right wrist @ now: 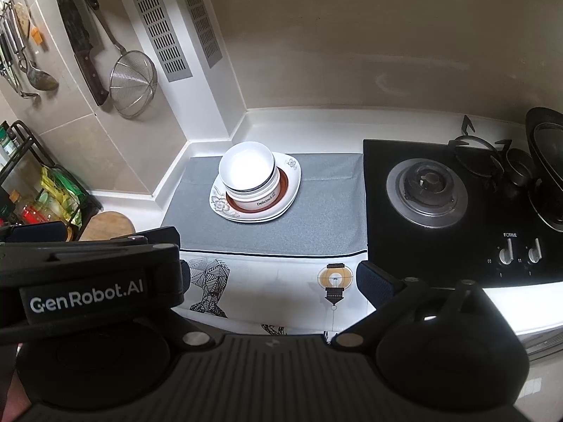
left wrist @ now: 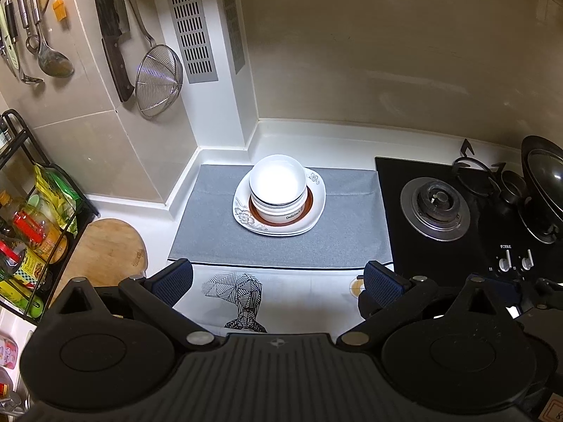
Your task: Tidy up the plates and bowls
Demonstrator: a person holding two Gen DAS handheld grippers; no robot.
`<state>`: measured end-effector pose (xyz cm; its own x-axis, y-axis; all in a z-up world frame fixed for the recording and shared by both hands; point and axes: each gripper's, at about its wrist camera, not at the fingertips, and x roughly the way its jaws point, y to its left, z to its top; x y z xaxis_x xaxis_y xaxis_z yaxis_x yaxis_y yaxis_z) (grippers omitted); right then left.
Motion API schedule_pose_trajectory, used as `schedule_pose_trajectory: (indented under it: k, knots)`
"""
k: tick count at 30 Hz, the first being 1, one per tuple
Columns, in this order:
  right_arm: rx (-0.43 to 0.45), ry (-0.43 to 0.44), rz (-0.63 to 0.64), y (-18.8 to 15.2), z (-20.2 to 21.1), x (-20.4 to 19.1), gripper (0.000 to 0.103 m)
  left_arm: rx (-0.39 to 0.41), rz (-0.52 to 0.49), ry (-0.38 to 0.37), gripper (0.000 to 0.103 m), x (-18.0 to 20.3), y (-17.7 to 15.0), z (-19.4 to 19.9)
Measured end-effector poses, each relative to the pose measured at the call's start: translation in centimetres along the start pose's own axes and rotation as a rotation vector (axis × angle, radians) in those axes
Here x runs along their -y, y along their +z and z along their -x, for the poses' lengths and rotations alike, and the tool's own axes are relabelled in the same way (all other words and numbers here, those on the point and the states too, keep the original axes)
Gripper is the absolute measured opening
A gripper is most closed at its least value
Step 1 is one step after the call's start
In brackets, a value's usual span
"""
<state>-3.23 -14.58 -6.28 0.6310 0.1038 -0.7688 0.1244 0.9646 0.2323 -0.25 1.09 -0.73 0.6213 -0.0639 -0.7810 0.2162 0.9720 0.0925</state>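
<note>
A stack of white bowls (left wrist: 278, 190) sits on a brown-rimmed plate on top of white flower-patterned plates (left wrist: 315, 207), all on a grey mat (left wrist: 211, 232) on the counter. The same stack of bowls (right wrist: 250, 176) and plates (right wrist: 292, 176) shows in the right wrist view. My left gripper (left wrist: 278, 281) is open and empty, held back from the stack over the front of the counter. My right gripper (right wrist: 271, 270) is open and empty, also short of the stack. The left gripper's body hides my right gripper's left finger.
A black gas hob (left wrist: 436, 207) with a wok (left wrist: 543, 190) is to the right. A round wooden board (left wrist: 105, 249) and a black rack of bottles (left wrist: 31, 218) stand at the left. A strainer (left wrist: 158, 81), knives and ladles hang on the wall. A printed white cloth (right wrist: 281, 292) lies in front.
</note>
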Motion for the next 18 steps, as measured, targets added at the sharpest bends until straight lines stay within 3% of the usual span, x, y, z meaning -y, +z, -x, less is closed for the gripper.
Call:
schedule_pose_trajectory:
  k: [18]
  knots:
    - [-0.021,-0.049,0.002,0.5,-2.0,-1.5,0.102,-0.024,-0.011,-0.055,0.103,-2.0,0.4,-2.6]
